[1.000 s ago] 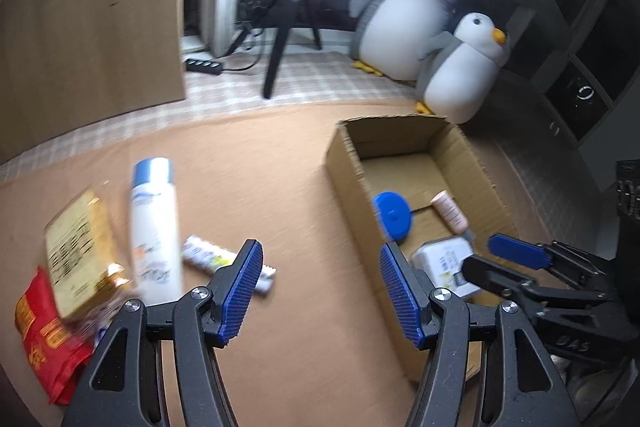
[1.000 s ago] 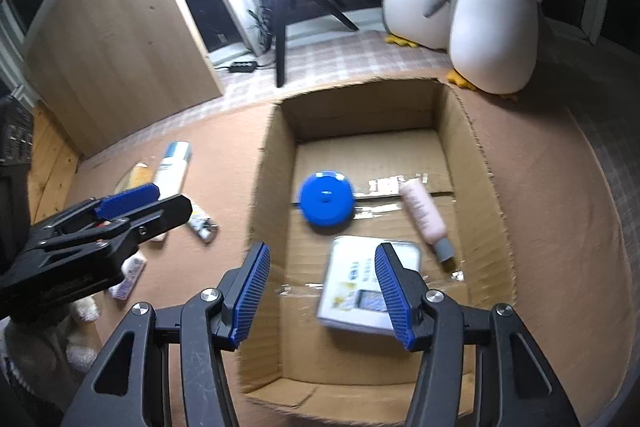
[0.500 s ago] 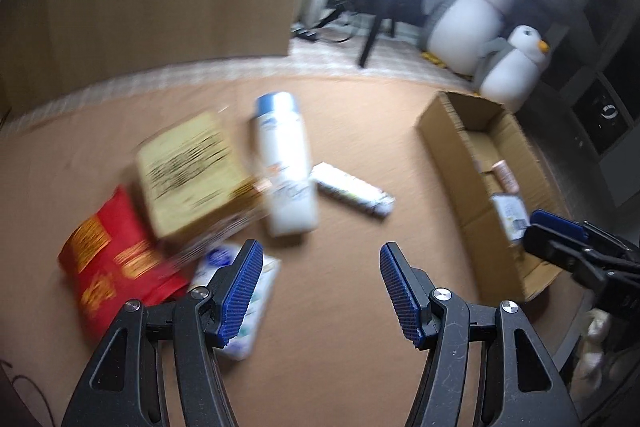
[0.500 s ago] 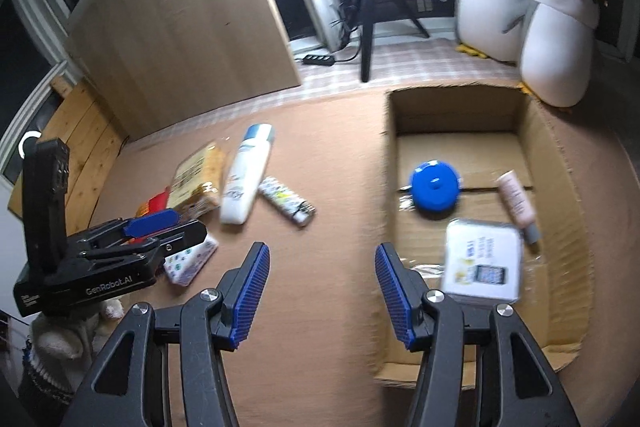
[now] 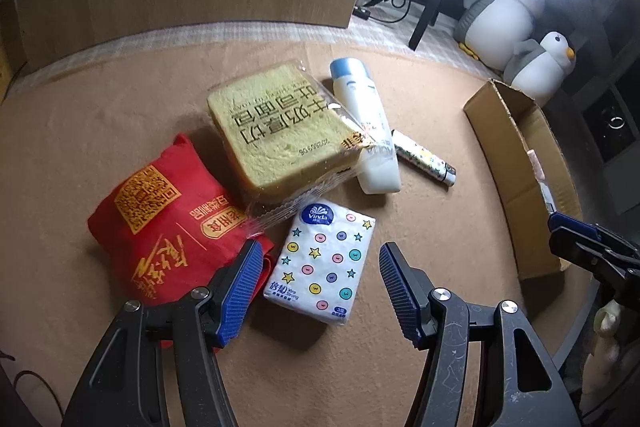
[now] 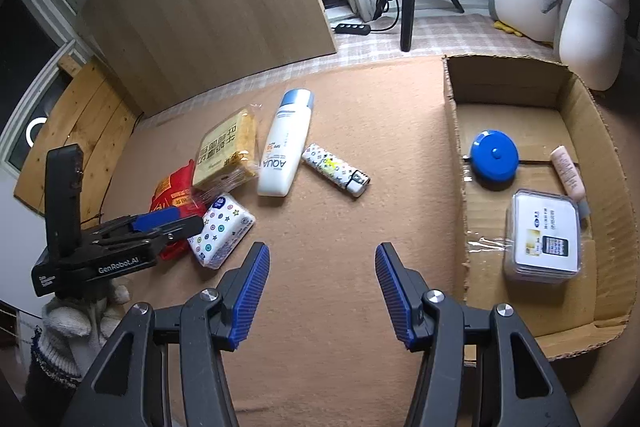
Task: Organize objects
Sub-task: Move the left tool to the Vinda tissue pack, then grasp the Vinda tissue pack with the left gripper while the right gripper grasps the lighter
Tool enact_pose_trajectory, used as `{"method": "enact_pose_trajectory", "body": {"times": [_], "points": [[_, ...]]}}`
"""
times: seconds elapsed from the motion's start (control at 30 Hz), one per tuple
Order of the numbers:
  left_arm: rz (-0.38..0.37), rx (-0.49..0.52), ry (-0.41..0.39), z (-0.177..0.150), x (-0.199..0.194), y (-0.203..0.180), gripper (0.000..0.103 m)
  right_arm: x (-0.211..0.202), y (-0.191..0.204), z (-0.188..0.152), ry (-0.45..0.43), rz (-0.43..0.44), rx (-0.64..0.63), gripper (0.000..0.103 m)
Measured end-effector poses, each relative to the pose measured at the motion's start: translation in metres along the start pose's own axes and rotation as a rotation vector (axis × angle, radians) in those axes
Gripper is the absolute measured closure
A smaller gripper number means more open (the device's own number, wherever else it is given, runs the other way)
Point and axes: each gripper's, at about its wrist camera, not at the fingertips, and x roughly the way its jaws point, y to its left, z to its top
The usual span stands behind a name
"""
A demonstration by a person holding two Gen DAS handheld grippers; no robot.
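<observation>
Swung from cardboard box (image 5: 516, 163) over to clutter; left gripper (image 5: 316, 291) jaws released above tissue pack (image 5: 324, 259). Reaching step; next: lower, clench on pack.

Matt tan felt-like mat (image 5: 120, 115) under my work. Brown corrugated cardboard box (image 6: 608, 155), raw rough edges. Sliced bread in glossy crinkled clear plastic wrap (image 5: 280, 131). Smooth white plastic bottle (image 6: 284, 151). Ribbed blue rubbery pads (image 5: 240, 283) on my matt black grippers.

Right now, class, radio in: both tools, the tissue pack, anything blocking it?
Both tools open, empty. Left tool above tissue pack, not gripping. Bread bag overlaps its far corner; red bag alongside.
</observation>
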Motion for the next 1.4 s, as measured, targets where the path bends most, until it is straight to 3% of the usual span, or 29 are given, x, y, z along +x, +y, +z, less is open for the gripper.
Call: {"method": "enact_pose_trajectory", "body": {"times": [0.33,0.5,1.4], "points": [[-0.028,0.000,0.049,0.004,0.027,-0.001,0.039,0.003,0.002,0.003,0.009,-0.008,0.006,0.052],[-0.035,0.005,0.069,0.002,0.037,-0.003,0.045,0.004,0.000,0.005,0.015,-0.013,-0.001,0.052],[-0.014,0.130,0.043,-0.035,0.037,-0.048,0.046,0.062,-0.002,0.045,0.117,-0.072,-0.118,0.052]]}}
